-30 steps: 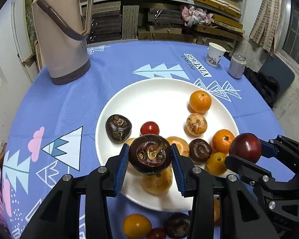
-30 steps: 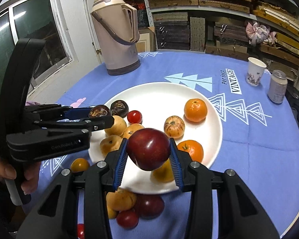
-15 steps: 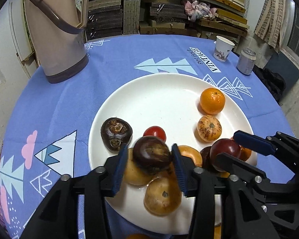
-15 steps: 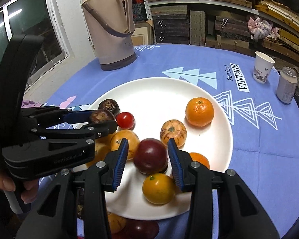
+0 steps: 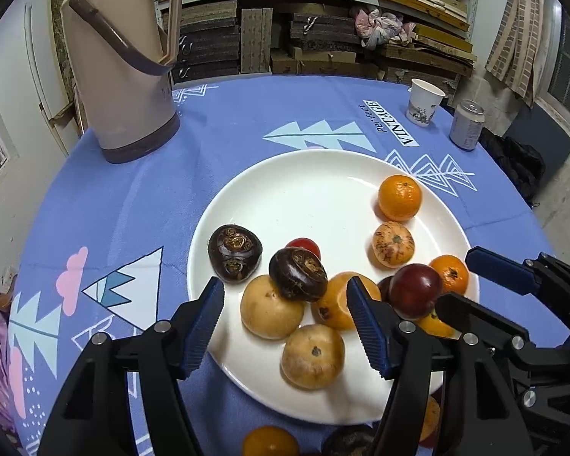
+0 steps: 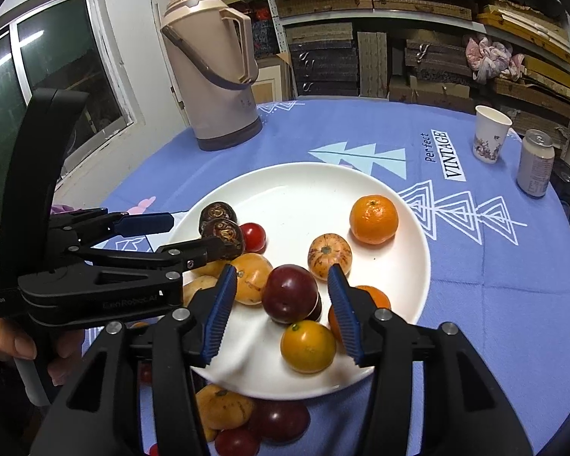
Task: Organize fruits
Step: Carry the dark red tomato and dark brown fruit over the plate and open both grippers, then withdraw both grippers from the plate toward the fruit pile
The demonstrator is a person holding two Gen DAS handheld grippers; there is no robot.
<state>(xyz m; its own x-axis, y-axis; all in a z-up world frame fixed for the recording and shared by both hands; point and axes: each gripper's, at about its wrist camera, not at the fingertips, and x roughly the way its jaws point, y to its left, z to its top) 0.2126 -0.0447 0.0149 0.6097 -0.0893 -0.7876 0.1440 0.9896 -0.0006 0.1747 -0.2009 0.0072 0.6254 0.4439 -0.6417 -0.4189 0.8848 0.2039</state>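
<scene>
With its jaws having just been opening, the left gripper stands spread over the near edge of the white plate; the dark brown fruit rests on the plate's yellow fruits, clear of both pads. The right gripper, likewise just opening, flanks the dark red plum lying on the plate, untouched.

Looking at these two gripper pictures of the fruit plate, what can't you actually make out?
- Fruits off the plate's near rim: in the left wrist view the picture's bottom edge and the left gripper cut them off, so no count.
- Dark fruit under the red plum: right wrist view, mostly covered by the plum.
- Print on the paper cup and label on the can: too small to read.
- The person: only a hand at the left edge.
</scene>
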